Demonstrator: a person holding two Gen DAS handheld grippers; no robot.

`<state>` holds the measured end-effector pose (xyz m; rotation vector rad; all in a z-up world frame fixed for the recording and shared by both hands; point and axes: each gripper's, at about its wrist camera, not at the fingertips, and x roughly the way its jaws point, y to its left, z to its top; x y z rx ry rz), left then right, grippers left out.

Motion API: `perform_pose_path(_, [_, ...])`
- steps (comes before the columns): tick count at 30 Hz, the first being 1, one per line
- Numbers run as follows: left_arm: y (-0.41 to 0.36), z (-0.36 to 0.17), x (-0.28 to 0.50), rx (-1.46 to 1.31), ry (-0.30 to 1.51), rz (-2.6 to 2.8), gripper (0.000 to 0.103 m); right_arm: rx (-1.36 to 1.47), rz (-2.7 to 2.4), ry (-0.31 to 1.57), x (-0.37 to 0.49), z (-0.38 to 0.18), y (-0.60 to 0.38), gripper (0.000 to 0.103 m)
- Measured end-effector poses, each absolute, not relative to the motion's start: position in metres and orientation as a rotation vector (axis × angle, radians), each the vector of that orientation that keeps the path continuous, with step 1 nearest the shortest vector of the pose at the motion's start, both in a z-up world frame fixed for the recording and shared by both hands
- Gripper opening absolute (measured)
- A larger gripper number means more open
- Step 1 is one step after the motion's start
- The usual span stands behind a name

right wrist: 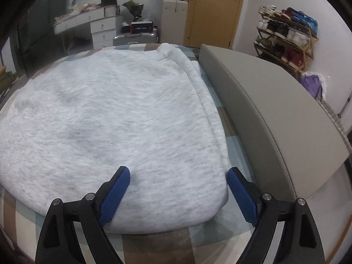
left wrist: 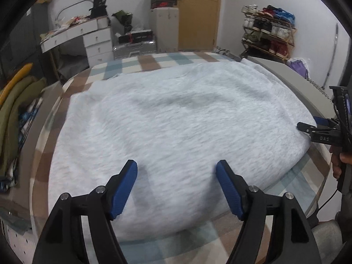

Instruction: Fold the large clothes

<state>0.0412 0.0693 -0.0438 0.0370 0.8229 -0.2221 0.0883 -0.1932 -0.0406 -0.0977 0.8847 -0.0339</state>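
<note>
Over on the left side of the room there's a white desk with drawers piled with clutter, then a silver suitcase on the floor with boxes on top, and a wooden door behind all that. The light grey sweatshirt is spread flat across the bed, on a checked bedsheet in brown, blue and cream. From the right wrist view you can see its collar at the far end and a folded edge running down its right side.

The left gripper hangs over the near hem with its blue pads spread wide, nothing between them. The right gripper is the same deal: pads wide apart above the near right corner of the sweatshirt, not pinching anything. I can't tell if either one is actually touching the fabric.

Right of the sweatshirt is a grey padded headboard running along the bed edge, and past that a shoe rack full of sneakers, with a purple bag beside it.
</note>
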Motion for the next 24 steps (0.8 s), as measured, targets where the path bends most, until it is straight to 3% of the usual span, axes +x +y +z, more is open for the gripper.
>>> perform_pose_path(6, [0.126,-0.056,0.014,-0.018,0.863,0.095,0.076,-0.024,0.063,0.777,0.08,-0.009,-0.163,0.092])
perform_pose_path(12, [0.176,-0.063,-0.014,-0.419,0.857,0.09,0.076,0.009,0.185,0.666,0.078,0.011,-0.136,0.091])
perform_pose_path(17, [0.178,-0.085,-0.001,-0.706,0.869,-0.044,0.073,-0.013,0.217,0.628,0.076,0.015,-0.133,0.091])
perform_pose_path(22, [0.172,-0.084,0.024,-0.747,0.84,-0.075,0.073,0.008,0.221,0.654,0.07,0.007,-0.139,0.091])
perform_pose_path(24, [0.172,-0.084,0.031,-0.761,0.822,-0.045,0.064,0.018,0.232,0.675,0.071,0.002,-0.138,0.091])
